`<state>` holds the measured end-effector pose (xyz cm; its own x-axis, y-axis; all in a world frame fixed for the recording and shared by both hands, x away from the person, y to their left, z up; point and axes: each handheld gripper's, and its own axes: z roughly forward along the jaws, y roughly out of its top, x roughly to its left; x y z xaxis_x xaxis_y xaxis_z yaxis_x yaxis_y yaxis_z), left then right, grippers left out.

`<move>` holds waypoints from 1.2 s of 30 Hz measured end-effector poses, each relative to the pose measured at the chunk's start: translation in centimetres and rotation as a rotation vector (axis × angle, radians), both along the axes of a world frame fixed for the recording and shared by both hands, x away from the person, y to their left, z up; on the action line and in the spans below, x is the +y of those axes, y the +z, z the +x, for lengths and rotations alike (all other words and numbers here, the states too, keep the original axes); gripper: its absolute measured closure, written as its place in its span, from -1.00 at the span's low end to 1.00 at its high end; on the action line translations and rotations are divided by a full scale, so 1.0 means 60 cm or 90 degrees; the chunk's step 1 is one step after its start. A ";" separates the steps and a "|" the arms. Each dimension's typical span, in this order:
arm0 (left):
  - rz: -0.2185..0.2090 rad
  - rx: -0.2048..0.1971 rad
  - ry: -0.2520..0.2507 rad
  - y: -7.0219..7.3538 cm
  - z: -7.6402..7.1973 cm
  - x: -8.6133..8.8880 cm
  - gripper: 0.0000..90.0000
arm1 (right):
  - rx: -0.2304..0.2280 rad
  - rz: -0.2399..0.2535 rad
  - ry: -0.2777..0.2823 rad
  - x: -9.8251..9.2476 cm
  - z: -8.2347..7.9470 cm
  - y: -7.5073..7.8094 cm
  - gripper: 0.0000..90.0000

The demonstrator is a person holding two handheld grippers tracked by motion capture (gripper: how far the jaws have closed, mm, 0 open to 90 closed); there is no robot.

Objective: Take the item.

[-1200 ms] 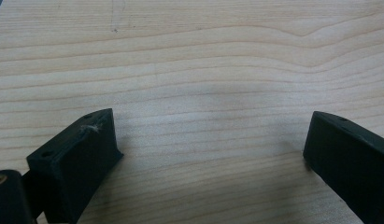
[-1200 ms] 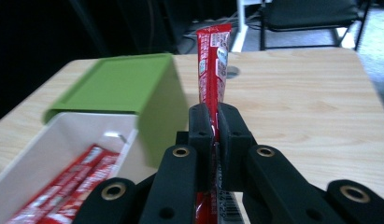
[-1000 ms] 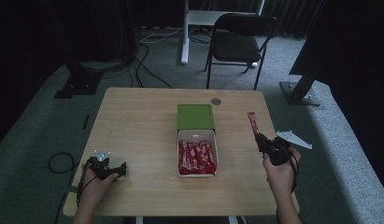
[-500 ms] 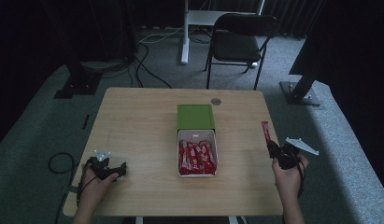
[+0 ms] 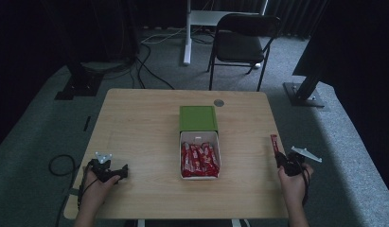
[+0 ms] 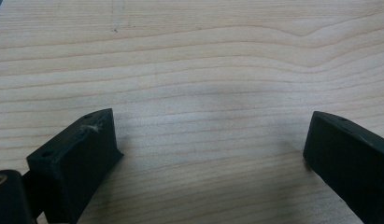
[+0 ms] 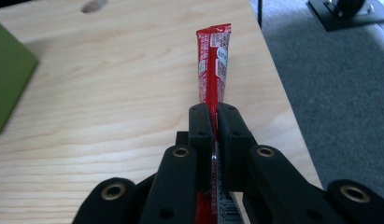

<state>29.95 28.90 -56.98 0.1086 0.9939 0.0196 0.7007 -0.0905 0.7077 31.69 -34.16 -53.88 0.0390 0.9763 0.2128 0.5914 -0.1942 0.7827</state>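
**Red Stick Packet Clamped at the Table's Right Edge**

The right gripper [image 5: 283,159] has its 2 jaws closed flat on 1 red stick packet [image 7: 213,65], pinching it partway along its length, so that the printed top end projects forward beyond the jaw tips and the barcoded tail runs back between the arms. In the high view the packet [image 5: 274,143] sits near the right edge of the wooden table [image 5: 145,137], pointing away from the person, well apart from the white box [image 5: 199,137] of similar red packets at the table's middle and the green lid [image 5: 197,117] touching the box's far side.

The left gripper [image 6: 208,154] rests low over bare wood near the table's front left corner with its jaws spread wide and nothing between them.

The packet looks light, thin and pliable (a glossy film wrapper, likely slick), so it would probably droop or swivel if held at 1 end. A grip on the flat faces near the middle, as here, seems the steadiest choice, with firm but modest pressure so the contents are not crushed.
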 end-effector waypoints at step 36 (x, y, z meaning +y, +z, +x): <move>0.000 0.000 0.001 0.000 0.000 0.000 -0.92 | -0.032 -0.066 0.029 -0.015 -0.001 -0.022 -0.13</move>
